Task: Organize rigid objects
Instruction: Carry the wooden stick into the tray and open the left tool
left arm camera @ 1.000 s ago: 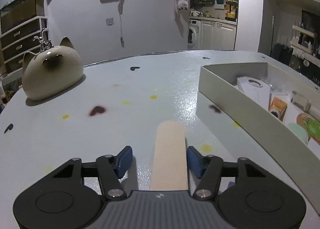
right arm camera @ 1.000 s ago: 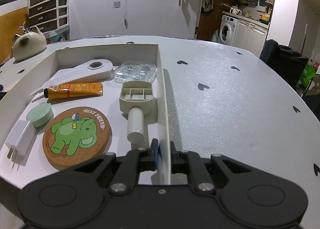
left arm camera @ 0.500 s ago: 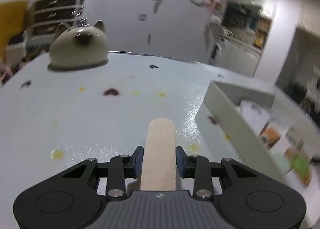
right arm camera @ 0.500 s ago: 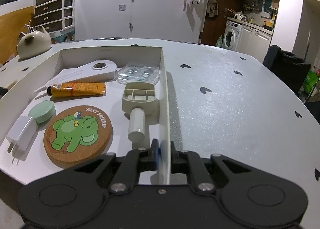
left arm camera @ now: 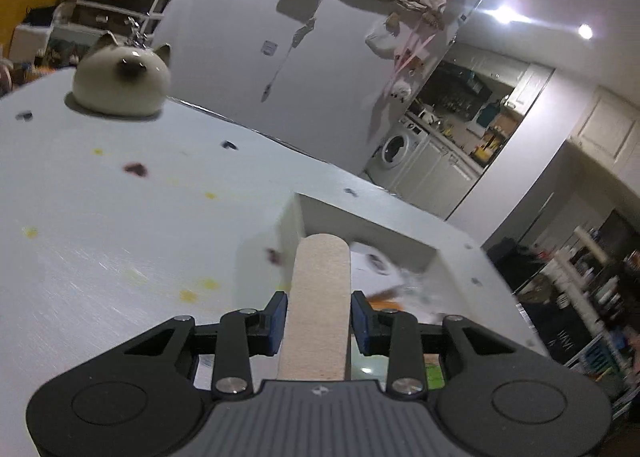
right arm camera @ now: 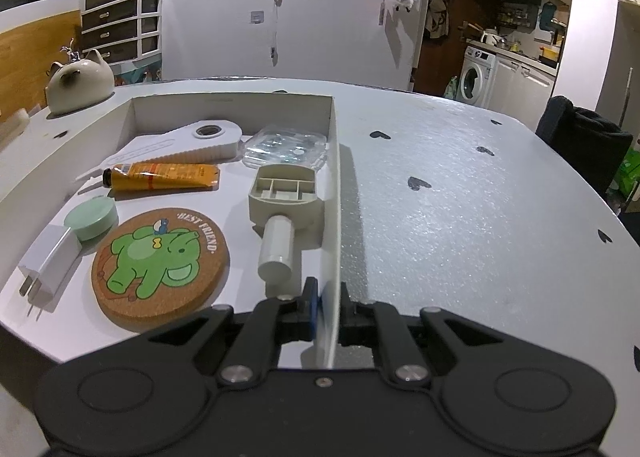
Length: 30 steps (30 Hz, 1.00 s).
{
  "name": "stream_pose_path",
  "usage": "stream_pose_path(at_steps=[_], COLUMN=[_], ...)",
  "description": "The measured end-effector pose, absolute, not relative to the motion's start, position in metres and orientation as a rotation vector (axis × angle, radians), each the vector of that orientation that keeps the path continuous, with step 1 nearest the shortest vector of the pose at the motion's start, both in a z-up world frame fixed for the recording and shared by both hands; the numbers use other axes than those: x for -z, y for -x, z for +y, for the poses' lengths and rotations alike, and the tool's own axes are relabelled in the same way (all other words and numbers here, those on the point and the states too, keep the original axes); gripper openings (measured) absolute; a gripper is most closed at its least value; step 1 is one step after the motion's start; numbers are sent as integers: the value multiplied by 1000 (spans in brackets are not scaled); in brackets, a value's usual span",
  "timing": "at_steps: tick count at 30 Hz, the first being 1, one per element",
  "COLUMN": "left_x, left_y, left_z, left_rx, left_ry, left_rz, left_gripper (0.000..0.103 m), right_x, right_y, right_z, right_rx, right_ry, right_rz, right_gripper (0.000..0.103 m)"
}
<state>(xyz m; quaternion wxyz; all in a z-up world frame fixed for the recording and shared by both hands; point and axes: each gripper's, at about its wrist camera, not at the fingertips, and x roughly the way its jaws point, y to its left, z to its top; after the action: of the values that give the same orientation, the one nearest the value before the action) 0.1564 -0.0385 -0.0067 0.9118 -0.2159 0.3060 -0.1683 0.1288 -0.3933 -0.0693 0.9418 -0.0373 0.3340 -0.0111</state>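
White wall (right arm camera: 320, 17) behind; dark drawer chest (right arm camera: 120, 31) at left; washing machine (right arm camera: 476, 77) in the kitchen nook; ceiling lights (left arm camera: 504, 13) glaring.

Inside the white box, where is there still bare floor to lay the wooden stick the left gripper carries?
Bare strips: between the orange tube, the cork coaster and the beige brush, and the near edge of the box below the charger. The far end is crowded by the white opener and clear case.

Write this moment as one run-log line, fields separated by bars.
left gripper: shut on wooden stick, raised near box | right gripper: shut on box wall | stick: not yet in box
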Motion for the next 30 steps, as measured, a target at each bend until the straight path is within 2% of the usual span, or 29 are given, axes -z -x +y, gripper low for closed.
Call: stream_pose_path(at_steps=[8,18,21,22,24,26,30], left_x=[18,22,22,22,21,19,17], left_y=[-158,-158,-159,-156,-153,-149,-146], left_z=[-83,-98,-100,-99,-101,-104,-106], left_rx=[335,215,224,245,260,260,282], left_ry=[506,421,410,408,396,371,361], left_rz=[698,686,690,687,684,683,690], left_gripper=[35,35,45,52,59,72,74], right_x=[69,70,70,70,70,70,70], right_y=[-129,-129,-129,-129,-128,-128,-128], right_z=[-394,-395,-395,-395,-395,-395,-395], right_rx=[22,19,19,19,19,18,19], right_ry=[75,68,69,69,71,72,73], right_rz=[680,676,676,676,676,676,677], right_gripper=[10,10,10,10,10,10,10])
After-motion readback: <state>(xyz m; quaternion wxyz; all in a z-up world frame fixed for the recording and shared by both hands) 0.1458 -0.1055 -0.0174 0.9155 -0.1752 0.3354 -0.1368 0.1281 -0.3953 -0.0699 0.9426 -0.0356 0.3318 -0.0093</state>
